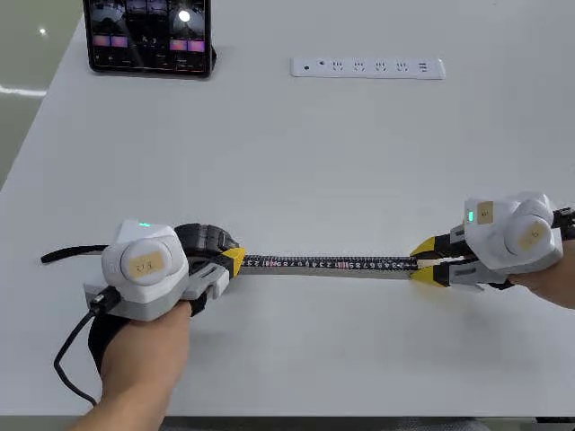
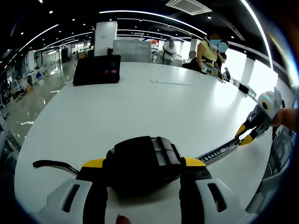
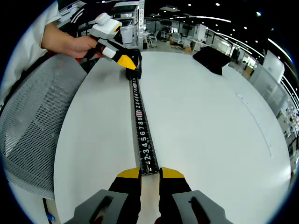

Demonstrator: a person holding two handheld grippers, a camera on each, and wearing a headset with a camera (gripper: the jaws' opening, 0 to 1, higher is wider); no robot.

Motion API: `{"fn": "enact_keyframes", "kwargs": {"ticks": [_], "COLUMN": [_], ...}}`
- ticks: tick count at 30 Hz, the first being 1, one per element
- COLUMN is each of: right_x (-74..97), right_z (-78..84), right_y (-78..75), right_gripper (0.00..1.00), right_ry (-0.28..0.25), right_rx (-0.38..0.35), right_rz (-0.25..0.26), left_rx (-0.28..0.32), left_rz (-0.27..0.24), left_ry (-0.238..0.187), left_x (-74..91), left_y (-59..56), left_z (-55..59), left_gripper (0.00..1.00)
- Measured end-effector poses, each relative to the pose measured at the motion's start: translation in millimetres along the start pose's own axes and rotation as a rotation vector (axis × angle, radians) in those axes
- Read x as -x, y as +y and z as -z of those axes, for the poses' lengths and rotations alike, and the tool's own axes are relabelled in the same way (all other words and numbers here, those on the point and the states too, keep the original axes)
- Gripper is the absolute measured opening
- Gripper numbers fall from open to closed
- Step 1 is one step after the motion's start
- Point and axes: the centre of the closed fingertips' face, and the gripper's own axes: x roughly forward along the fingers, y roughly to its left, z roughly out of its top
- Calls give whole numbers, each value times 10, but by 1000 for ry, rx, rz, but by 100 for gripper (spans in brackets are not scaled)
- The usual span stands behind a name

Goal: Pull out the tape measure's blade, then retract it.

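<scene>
left gripper (image 2: 144, 163): fingers hug the black tape measure case (image 1: 205, 240) on the white tabletop (image 1: 296, 162) | right gripper (image 3: 149, 173): fingers pinch the blade (image 3: 140, 121) end | blade stretches out long between them

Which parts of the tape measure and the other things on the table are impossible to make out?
Numbers on the black metal blade: head view, too small.
Hook at its end: right gripper view, hidden inside the shut right gripper.
Black plastic tape measure case: head view, mostly covered by the left gripper.
Black tablet: head view, top cut off.
</scene>
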Motion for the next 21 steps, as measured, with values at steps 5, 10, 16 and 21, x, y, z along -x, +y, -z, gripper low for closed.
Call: {"fn": "enact_keyframes", "kwargs": {"ticks": [5,10,16,21], "right_x": [-50,-106,-152,-189], "right_z": [-107,-176,-231,-285], "right_y": [4,20,22,22], "right_gripper": [10,10,10,10], "right_ry": [-14,-22,-29,-36], "right_rx": [10,17,20,21], "right_rz": [-9,-20,-29,-35], "left_rx": [1,3,6,8], "left_rz": [3,6,8,12], "left_ry": [1,1,0,0], "left_x": [8,17,30,40], "left_y": [-4,-8,-12,-13], "left_z": [2,4,0,-1], "left_gripper": [58,58,58,58]}}
